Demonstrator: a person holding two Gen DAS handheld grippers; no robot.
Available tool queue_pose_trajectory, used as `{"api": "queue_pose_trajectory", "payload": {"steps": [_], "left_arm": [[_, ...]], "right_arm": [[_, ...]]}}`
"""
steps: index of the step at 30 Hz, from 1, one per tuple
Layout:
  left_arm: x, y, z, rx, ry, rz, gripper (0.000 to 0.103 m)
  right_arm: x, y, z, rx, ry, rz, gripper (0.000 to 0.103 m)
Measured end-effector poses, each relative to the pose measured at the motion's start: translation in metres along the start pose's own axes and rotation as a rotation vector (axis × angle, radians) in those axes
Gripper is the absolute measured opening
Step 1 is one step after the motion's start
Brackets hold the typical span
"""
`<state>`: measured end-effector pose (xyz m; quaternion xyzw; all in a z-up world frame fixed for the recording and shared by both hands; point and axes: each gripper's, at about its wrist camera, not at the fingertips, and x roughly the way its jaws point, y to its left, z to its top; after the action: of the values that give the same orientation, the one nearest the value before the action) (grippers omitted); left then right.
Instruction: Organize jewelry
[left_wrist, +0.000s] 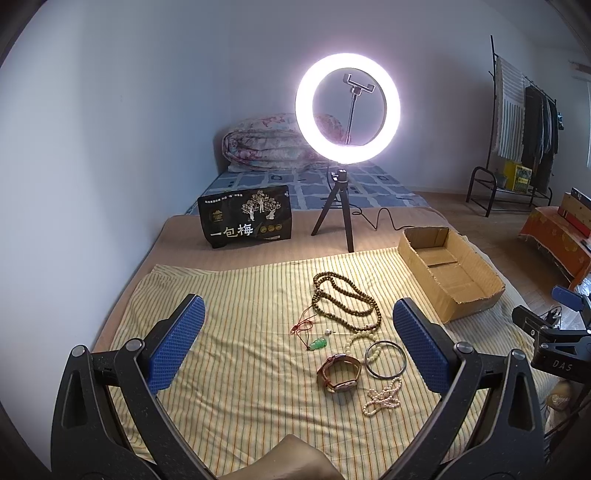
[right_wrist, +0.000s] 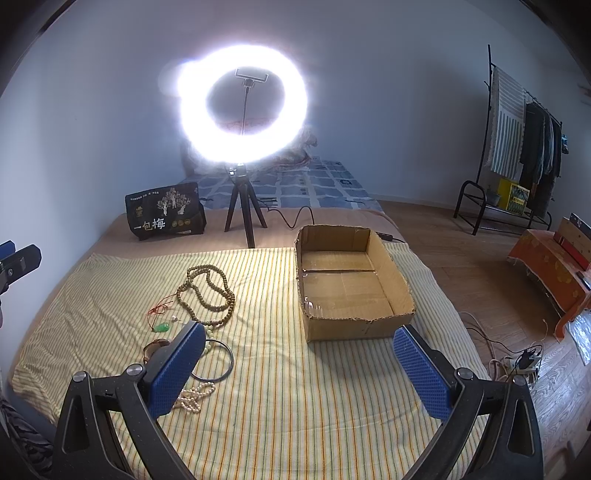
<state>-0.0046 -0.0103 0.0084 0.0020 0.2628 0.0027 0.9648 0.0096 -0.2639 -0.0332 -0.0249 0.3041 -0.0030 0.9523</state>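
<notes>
Striped cloth (left_wrist: 236, 354) covers the bed. From the left wrist view, the left gripper (left_wrist: 295, 343) hovers with fingers spread above untouched jewelry: wooden bead necklace (left_wrist: 345, 301), jade pendant (left_wrist: 318, 344), wristwatch (left_wrist: 340, 373), metal bangle (left_wrist: 386, 359), pearl strand (left_wrist: 382, 398).

From the right wrist view, the right gripper (right_wrist: 299, 365) is likewise spread; the cardboard box (right_wrist: 395, 280) looks empty. Sorting seems unstarted; next, probably pinch one piece and carry it boxward.

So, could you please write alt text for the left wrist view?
The open left gripper hovers over jewelry on a yellow striped cloth: brown bead necklace, leather-strap watch, metal bangle. An empty cardboard box sits right.
</notes>
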Motion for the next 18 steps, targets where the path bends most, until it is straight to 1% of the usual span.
{"api": "queue_pose_trajectory", "payload": {"steps": [5,10,15,18], "left_arm": [[0.006,0.004,-0.006,-0.005,0.016,0.011,0.103],[0.019,0.014,-0.007,-0.012,0.055,0.013,0.103],[0.041,0.021,-0.012,-0.008,0.141,-0.001,0.103],[0.053,0.028,-0.014,-0.030,0.195,-0.016,0.103]], "right_arm": [[0.000,-0.001,-0.001,-0.001,0.004,-0.003,0.103],[0.005,-0.002,-0.002,-0.009,0.018,0.004,0.103],[0.015,0.002,-0.002,-0.044,0.017,0.048,0.103],[0.026,0.006,-0.004,-0.070,0.051,0.062,0.103]]}}
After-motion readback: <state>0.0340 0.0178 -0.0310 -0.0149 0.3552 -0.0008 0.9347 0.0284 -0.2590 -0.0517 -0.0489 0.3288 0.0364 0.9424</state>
